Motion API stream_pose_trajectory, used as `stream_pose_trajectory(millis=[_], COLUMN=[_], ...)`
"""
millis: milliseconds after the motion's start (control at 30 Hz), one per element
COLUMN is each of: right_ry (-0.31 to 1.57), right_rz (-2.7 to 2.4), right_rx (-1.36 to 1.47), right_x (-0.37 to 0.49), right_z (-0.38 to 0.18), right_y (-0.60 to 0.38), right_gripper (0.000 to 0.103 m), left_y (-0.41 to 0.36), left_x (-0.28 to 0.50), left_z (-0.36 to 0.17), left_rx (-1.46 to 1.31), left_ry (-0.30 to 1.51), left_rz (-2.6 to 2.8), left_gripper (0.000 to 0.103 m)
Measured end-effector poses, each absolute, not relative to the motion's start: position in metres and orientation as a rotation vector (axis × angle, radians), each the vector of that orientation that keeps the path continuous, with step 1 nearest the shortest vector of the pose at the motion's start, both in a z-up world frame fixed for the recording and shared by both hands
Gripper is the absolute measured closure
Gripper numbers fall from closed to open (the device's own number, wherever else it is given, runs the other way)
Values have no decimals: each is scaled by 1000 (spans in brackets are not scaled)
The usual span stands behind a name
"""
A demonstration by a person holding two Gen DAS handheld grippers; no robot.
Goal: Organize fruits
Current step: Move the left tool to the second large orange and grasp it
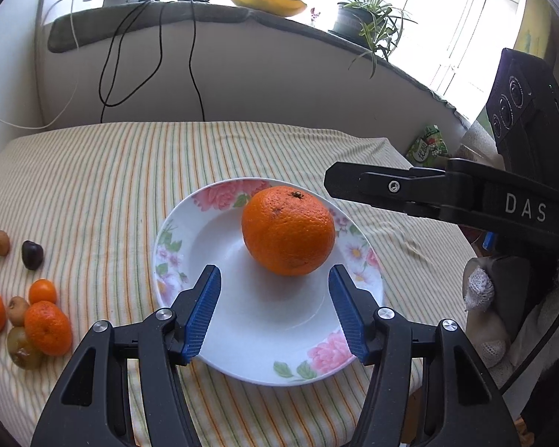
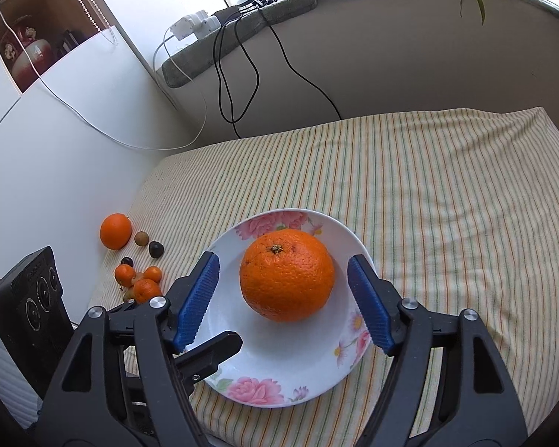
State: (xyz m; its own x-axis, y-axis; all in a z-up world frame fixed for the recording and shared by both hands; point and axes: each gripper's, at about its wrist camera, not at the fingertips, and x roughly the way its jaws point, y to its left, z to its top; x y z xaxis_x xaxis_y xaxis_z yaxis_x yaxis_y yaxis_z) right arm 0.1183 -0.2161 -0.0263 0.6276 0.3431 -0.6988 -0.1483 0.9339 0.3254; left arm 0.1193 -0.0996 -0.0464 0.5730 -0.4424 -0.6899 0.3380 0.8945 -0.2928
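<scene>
A large orange rests on a white flowered plate on the striped tablecloth. My right gripper stands open around the orange, a blue pad on each side and a gap to the peel on both. Just short of the orange, my left gripper hangs open over the plate's near half, nothing between its pads. Left of the plate lie loose fruits: a mandarin, a medium orange, a dark fruit and small brown ones.
A white wall borders the table on the left, close to the loose fruits. Behind the table a padded sill carries a power strip, hanging cables and a potted plant. A green packet lies beyond the table's right edge.
</scene>
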Motion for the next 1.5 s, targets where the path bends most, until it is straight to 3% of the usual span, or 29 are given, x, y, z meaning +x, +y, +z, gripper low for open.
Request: stream_pose_trajectory(millis=[367, 867, 1500], right_ry=[761, 779, 928], right_rz=[303, 462, 692], right_rx=[108, -18, -41], right_x=[99, 117, 198], right_z=[-5, 5, -24], right_y=[-185, -86, 75], right_gripper=[21, 20, 20], left_y=[-59, 64, 163], left_x=[86, 56, 92], left_z=[-38, -24, -66], left_rx=[-96, -195, -248], left_ry=[771, 670, 698], left_rz=[-362, -60, 166], left_gripper=[33, 32, 32])
